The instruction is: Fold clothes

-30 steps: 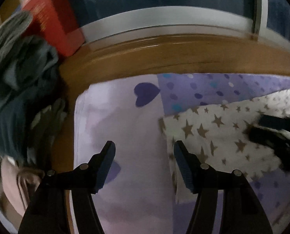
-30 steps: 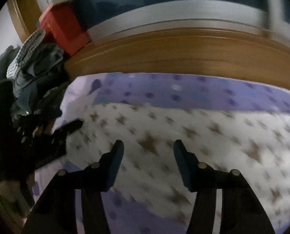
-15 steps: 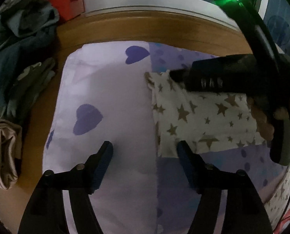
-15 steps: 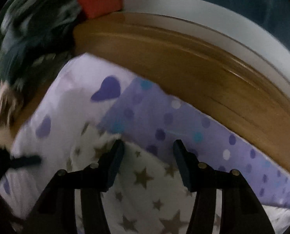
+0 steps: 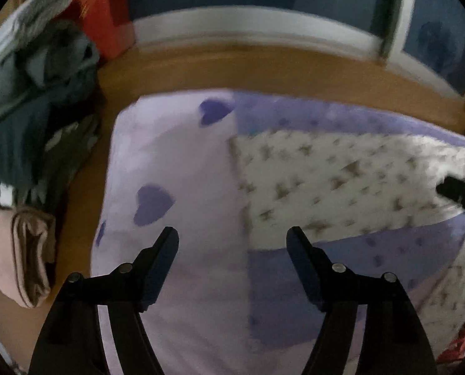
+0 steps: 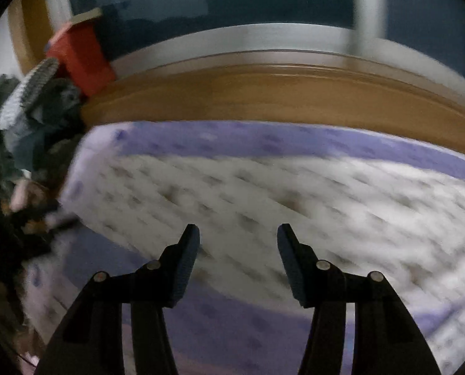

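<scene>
We are judging the garment (image 5: 342, 181), lying flat on the wooden ledge (image 5: 263, 72), as light, soft and floppy, best pinched at a hem corner. Both the left gripper (image 5: 232, 243) and right gripper (image 6: 238, 239) are hovering spread and empty; since half a second ago, the right one is swinging away rightward.

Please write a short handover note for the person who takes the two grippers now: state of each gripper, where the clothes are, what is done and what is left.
Left gripper: jaws open, nothing between them, over the pale heart-print panel of the purple garment.
Right gripper: jaws open, empty, over the star-print cloth.
Clothes: the star-print cloth lies across the purple garment on the wooden table. At the left edge are a dark heap and a folded beige piece.
Done: the beige piece looks folded.
Left: neither gripper holds anything; the purple garment and star-print cloth look not yet fully folded, and the dark heap is unfolded.
</scene>
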A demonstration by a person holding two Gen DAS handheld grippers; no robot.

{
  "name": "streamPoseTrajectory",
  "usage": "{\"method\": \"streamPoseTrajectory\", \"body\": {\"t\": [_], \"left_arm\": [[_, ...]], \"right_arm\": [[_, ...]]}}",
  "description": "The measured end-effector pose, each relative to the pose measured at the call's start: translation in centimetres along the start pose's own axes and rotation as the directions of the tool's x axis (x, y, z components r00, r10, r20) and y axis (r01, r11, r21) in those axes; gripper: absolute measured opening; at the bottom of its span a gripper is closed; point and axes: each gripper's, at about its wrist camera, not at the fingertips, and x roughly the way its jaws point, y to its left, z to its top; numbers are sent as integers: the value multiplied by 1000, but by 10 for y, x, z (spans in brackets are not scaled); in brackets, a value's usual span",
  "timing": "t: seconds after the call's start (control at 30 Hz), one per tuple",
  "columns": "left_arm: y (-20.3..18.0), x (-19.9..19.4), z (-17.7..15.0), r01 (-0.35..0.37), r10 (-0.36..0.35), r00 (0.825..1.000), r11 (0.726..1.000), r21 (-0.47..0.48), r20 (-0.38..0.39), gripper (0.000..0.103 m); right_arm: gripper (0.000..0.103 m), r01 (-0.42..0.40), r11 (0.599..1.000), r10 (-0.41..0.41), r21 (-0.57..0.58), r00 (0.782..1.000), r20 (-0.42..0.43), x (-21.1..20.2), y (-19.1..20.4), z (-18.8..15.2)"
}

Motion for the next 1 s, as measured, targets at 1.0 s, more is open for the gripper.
{"method": "streamPoseTrajectory", "body": {"t": [1.0], "left_arm": [[-389,-15,20,285,-277,958,952,110,-78,74]], "right_arm": [[59,133,936,-152,327,988,34,-162,-394,-127]]}}
